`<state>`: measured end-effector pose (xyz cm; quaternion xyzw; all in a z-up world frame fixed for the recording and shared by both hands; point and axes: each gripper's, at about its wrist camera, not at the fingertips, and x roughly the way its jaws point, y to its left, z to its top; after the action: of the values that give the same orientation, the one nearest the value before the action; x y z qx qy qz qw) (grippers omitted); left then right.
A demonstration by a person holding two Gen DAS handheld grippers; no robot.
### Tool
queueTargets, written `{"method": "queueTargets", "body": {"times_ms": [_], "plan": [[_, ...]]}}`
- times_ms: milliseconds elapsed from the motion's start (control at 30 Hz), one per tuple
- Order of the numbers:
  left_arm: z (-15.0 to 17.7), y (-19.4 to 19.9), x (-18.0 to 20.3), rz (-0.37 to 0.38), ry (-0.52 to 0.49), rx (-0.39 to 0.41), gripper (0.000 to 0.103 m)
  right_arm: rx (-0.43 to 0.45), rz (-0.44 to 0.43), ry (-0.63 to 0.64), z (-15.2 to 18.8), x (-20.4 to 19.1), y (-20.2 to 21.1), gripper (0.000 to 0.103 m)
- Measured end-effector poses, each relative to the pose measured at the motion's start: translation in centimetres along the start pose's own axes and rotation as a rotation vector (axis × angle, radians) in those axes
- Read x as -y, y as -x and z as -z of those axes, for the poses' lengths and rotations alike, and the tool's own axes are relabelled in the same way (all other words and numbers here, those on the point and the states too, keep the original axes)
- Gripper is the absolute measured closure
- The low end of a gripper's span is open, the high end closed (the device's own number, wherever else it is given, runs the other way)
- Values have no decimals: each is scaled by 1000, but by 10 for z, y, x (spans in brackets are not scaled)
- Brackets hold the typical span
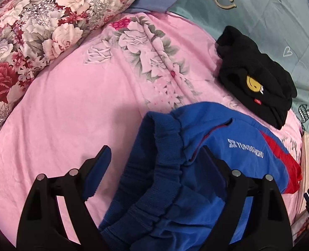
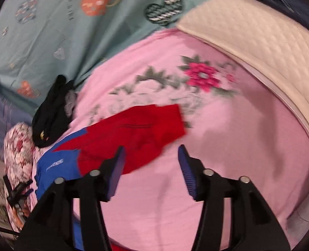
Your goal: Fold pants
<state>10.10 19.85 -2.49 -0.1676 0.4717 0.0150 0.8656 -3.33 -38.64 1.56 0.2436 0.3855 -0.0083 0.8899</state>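
Blue pants (image 1: 196, 167) with red panels and white lettering lie bunched on the pink flowered sheet (image 1: 70, 104). The elastic waistband stands up between the fingers of my left gripper (image 1: 154, 152), which is open and spread wide around it without pinching. In the right wrist view the same pants (image 2: 133, 131) show their red part and a blue part at lower left. My right gripper (image 2: 152, 152) is open just above the sheet, its left finger (image 2: 116, 167) over the red fabric's edge, nothing held between the pads.
A folded black garment (image 1: 256, 79) with a yellow smiley lies beyond the pants, also seen as a black garment (image 2: 50, 113). A floral pillow (image 1: 35, 27) sits far left, a teal printed blanket (image 1: 258, 10) behind, a cream quilted mattress edge (image 2: 258, 31) to the right.
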Motion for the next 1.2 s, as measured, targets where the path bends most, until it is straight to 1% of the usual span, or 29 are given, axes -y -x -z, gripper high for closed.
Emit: {"method": "queueTargets", "body": {"times_ms": [67,133,167,233,333,367,400,433,467,533,567,633,667,733,767,800,833,867,900,933,967,1000,1033,1067,1133,1200], "plan": [[-5,-7,-1,-8,14,-9,16,-23,-55,53,2,-28,-10,46],[-10,-15,-3,18,40,-24,16,-48,-106,72,6,-48,-21,45],[-12,-21,-3,44,57,-37,16,-68,-136,80,10,-57,-26,45],[-15,-31,0,74,61,-58,16,-92,-155,96,18,-68,-30,45],[-15,-42,9,81,30,-69,18,-119,-163,119,27,-77,-33,45],[-14,-43,12,67,17,-63,26,-124,-156,127,28,-78,-33,45],[-13,-42,16,46,-4,-55,55,-125,-150,134,30,-78,-32,45],[-13,-42,18,35,-25,-52,64,-123,-143,140,30,-78,-30,45],[-14,-39,19,29,-37,-42,67,-121,-137,142,30,-76,-28,45],[-18,-31,15,32,-28,-18,75,-115,-128,132,28,-72,-25,45],[-22,-28,11,31,-14,-3,86,-112,-124,126,27,-70,-26,45],[-31,-27,-3,13,36,15,87,-99,-107,109,23,-63,-27,44],[-35,-28,-9,7,57,14,87,-97,-108,99,22,-60,-30,44],[-37,-33,-13,10,60,5,81,-93,-128,56,18,-52,-40,43],[-35,-33,-12,2,53,8,69,-97,-157,27,16,-46,-47,43],[-33,-32,-9,-15,40,14,46,-107,-189,-1,14,-40,-54,40],[-31,-31,-7,-42,30,27,33,-116,-193,-40,12,-32,-63,37],[-29,-29,-5,-50,18,46,18,-138,-133,-84,12,-19,-75,37],[-27,-27,-4,-40,11,57,16,-169,-85,-113,13,-9,-84,41],[-27,-26,-3,-30,8,58,16,-171,-86,-116,11,-6,-86,42],[-26,-26,-3,-24,-2,46,16,-185,-52,-93,7,-10,-85,42],[-27,-27,-3,-31,-11,37,16,-176,31,-41,2,-20,-80,42],[-27,-26,-5,-40,-16,39,16,-158,84,27,-3,-33,-76,42],[-28,-25,-7,-40,-10,44,16,-142,83,101,-8,-48,-72,42],[-31,-23,-14,-18,23,53,16,-112,15,269,-15,-90,-65,39],[-34,-24,-22,16,73,54,15,-102,-32,433,-16,-135,-67,35]]}}
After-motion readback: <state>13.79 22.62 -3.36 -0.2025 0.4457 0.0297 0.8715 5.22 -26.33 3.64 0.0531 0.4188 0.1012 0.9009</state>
